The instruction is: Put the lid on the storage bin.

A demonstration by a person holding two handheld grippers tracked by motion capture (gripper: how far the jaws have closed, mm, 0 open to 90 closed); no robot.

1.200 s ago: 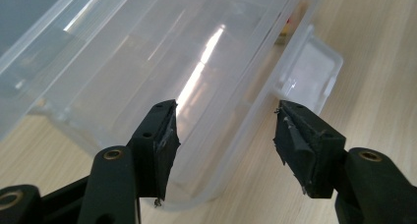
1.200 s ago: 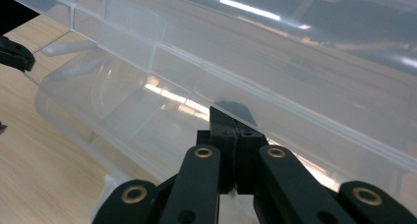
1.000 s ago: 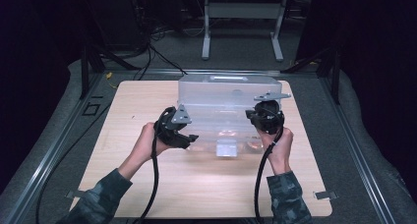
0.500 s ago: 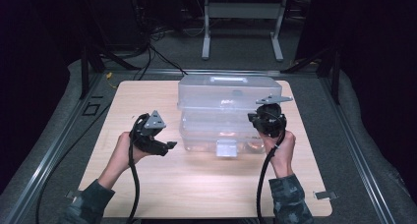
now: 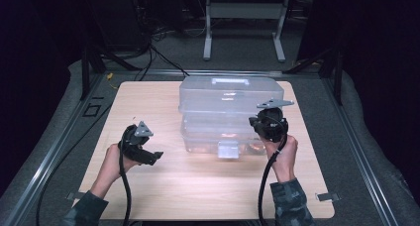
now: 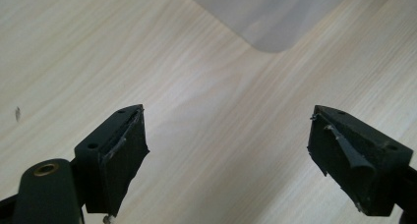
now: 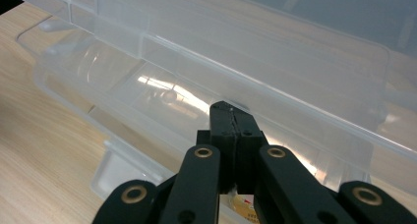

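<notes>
A clear plastic storage box (image 5: 208, 132) stands on the wooden table (image 5: 148, 102), its lid (image 5: 230, 89) lifted off the base at the front. My right gripper (image 5: 266, 123) is shut, and its closed tips (image 7: 231, 111) rest at the front rim of the box (image 7: 123, 81), just under the lid (image 7: 295, 52). My left gripper (image 5: 152, 157) is held low over bare wood left of the box. Its jaws have just been opening and stand open (image 6: 228, 150) with nothing between them. A corner of the box (image 6: 268, 17) lies ahead of them.
A clear latch tab (image 5: 229, 149) hangs at the front middle of the box. Something small and yellowish lies inside the base (image 7: 243, 203). The table sits in a metal frame (image 5: 54, 151) with grey padding around it. Cables trail from both grippers toward the near edge.
My left gripper has moved left and toward the person, away from the box and down nearer the table. The right gripper and the box have stayed put.
</notes>
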